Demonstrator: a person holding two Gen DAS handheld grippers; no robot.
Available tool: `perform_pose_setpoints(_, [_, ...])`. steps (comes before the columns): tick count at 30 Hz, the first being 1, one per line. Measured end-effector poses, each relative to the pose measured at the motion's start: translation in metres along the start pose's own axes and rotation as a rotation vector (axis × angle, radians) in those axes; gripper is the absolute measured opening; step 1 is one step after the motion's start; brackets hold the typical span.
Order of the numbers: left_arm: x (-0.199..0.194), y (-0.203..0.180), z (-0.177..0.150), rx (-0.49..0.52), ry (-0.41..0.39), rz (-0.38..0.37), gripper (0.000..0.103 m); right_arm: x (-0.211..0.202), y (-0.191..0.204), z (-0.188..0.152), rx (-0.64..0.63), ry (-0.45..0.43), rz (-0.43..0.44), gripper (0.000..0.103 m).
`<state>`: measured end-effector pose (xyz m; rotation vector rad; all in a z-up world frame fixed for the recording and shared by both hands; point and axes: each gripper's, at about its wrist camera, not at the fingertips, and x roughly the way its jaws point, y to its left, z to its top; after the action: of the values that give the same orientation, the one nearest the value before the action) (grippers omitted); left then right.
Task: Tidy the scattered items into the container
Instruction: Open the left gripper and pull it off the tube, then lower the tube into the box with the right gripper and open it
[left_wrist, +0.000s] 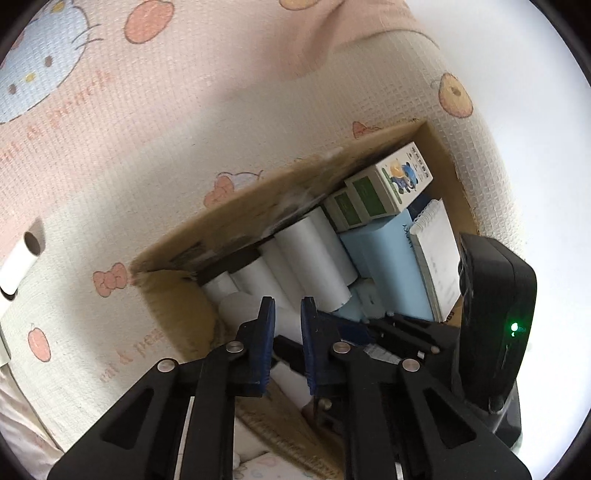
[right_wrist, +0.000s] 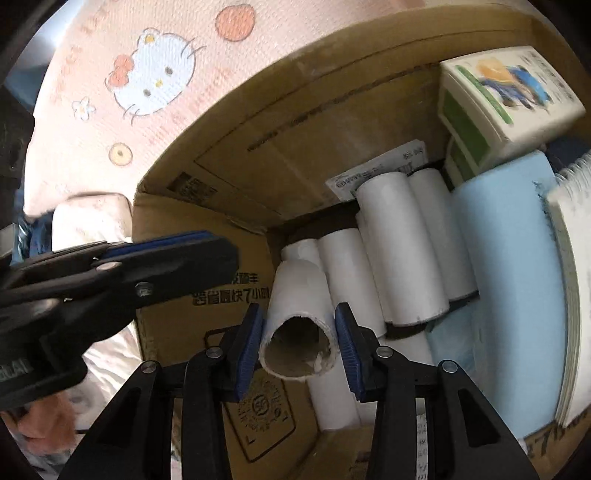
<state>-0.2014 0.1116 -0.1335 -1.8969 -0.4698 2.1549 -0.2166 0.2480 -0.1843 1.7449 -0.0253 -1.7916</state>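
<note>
A brown cardboard box (left_wrist: 236, 206) lies open on a pink cartoon-print mat and holds several white paper rolls (left_wrist: 314, 258), a pale blue pack (left_wrist: 384, 258), a spiral notebook (left_wrist: 439, 254) and green-and-white cartons (left_wrist: 391, 181). My right gripper (right_wrist: 299, 332) is shut on a white roll (right_wrist: 295, 295), whose hollow end faces the camera, low over the other rolls inside the box (right_wrist: 295, 129). My left gripper (left_wrist: 288, 332) hovers over the box's near corner, pads close together with nothing between them. In the right wrist view the left gripper (right_wrist: 225, 254) appears at the left with its blue pads together.
One loose white roll (left_wrist: 18, 266) lies on the mat (left_wrist: 129, 166) at the far left, outside the box. The right tool's black housing (left_wrist: 495, 295) with a green light stands close on the right. A person's hand (right_wrist: 44, 424) shows at lower left.
</note>
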Motion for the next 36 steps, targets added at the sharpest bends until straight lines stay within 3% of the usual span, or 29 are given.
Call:
perform_pose_setpoints(7, [-0.008,0.012,-0.005,-0.018,0.0,-0.023,0.016,0.004,-0.003,0.013,0.055,0.068,-0.002,0.037])
perform_pose_setpoints(13, [-0.005,0.009,-0.007,-0.009,0.029,-0.061,0.016,0.033,0.004,-0.011,0.042,0.233,-0.067,0.037])
perform_pose_setpoints(17, [-0.003,0.008,-0.008,-0.003,0.037,-0.074,0.016,0.043,0.0,-0.002,0.079,0.213,-0.052,0.037])
perform_pose_setpoints(22, [-0.007,0.011,-0.01,-0.002,0.03,-0.082,0.016,0.051,0.014,0.017,-0.004,0.208,-0.102,0.037])
perform_pose_setpoints(30, [-0.008,0.013,-0.007,0.018,-0.005,-0.083,0.016,0.055,0.025,0.033,-0.025,0.168,-0.134,0.039])
perform_pose_setpoints(33, [-0.011,0.014,-0.009,0.052,-0.038,-0.078,0.022,0.043,0.035,0.031,-0.032,0.15,-0.185,0.042])
perform_pose_setpoints(36, [-0.018,0.014,-0.013,0.086,-0.085,-0.108,0.035,0.021,0.053,0.027,-0.066,0.089,-0.224,0.046])
